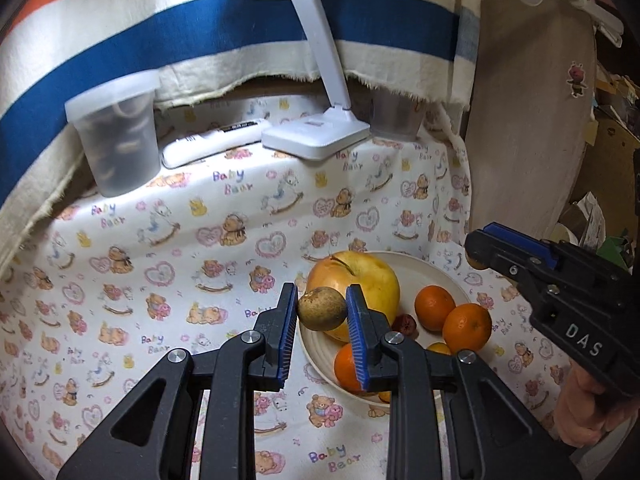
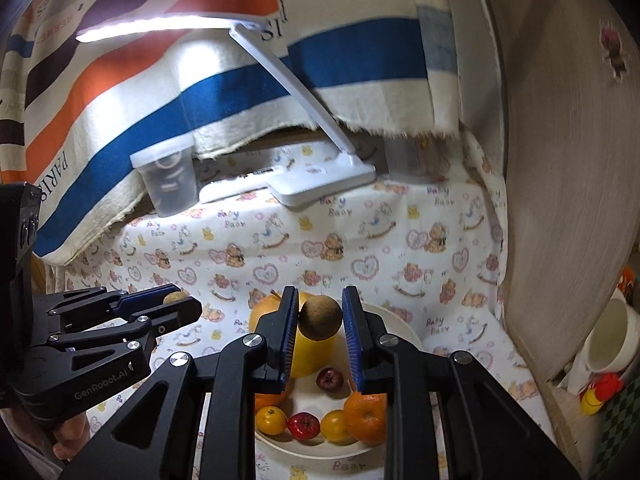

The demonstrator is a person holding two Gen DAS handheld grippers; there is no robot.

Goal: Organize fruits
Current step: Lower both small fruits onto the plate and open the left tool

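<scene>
A cream plate holds a big yellow apple, oranges, small yellow fruits and small red fruits. My left gripper is shut on a small brown round fruit, held above the plate's left rim. My right gripper is shut on another small brown round fruit, held over the plate. Each gripper shows in the other view, the right one above the plate's far right, the left one left of the plate.
The table has a bear-print cloth. At the back stand a lidded translucent container, a white desk lamp, a white flat device and a second cup. A striped cloth hangs behind. A wooden panel borders the right.
</scene>
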